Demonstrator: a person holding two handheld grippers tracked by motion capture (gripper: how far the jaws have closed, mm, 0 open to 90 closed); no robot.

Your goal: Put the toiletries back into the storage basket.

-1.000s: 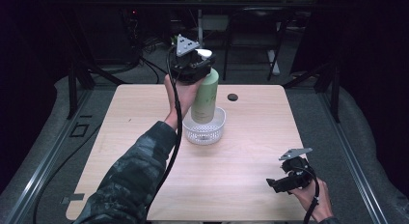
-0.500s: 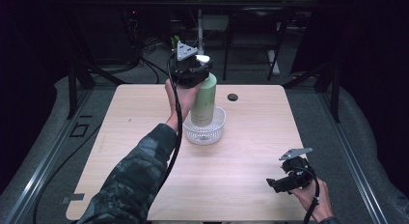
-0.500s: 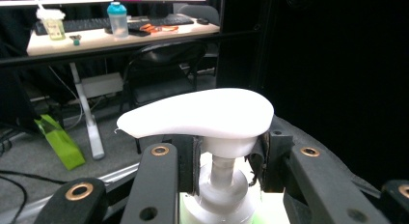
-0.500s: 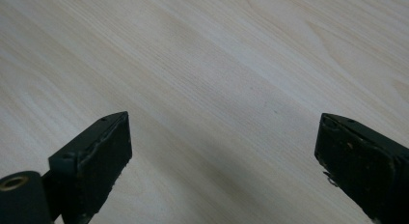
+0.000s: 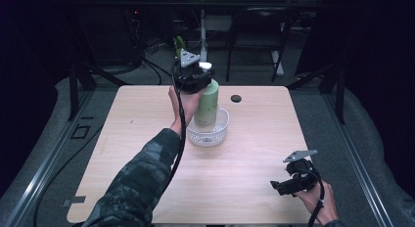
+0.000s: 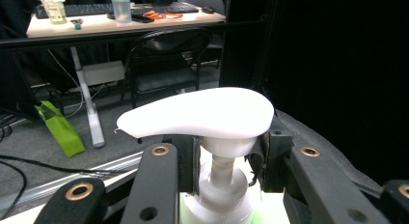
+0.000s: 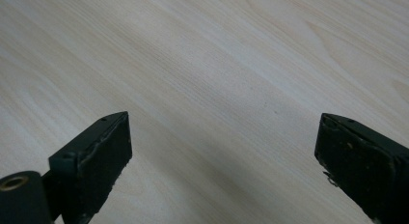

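A pale green pump bottle [image 5: 208, 105] with a white pump head [image 6: 202, 113] stands upright, its base inside the rim of a white mesh bowl [image 5: 222, 131] at the table's middle back. My left gripper [image 5: 196, 79] is shut on the bottle's neck just under the pump head; in the left gripper view its pads [image 6: 190, 159] press the white collar from both sides. Whether the base rests on the bowl's bottom I cannot tell. My right gripper [image 5: 284, 184] is held low over the table's front right, open, with bare wood between its jaws [image 7: 224, 151].
A small black round cap [image 5: 236, 98] lies on the light wooden table [image 5: 254, 153] behind and right of the bowl. Past the table's far edge are dark floor, cables, a chair [image 6: 164, 64] and a desk with bottles [image 6: 120, 7].
My left gripper has come down with the bottle, lowering its base further into the bowl. The right gripper has stayed where it was.
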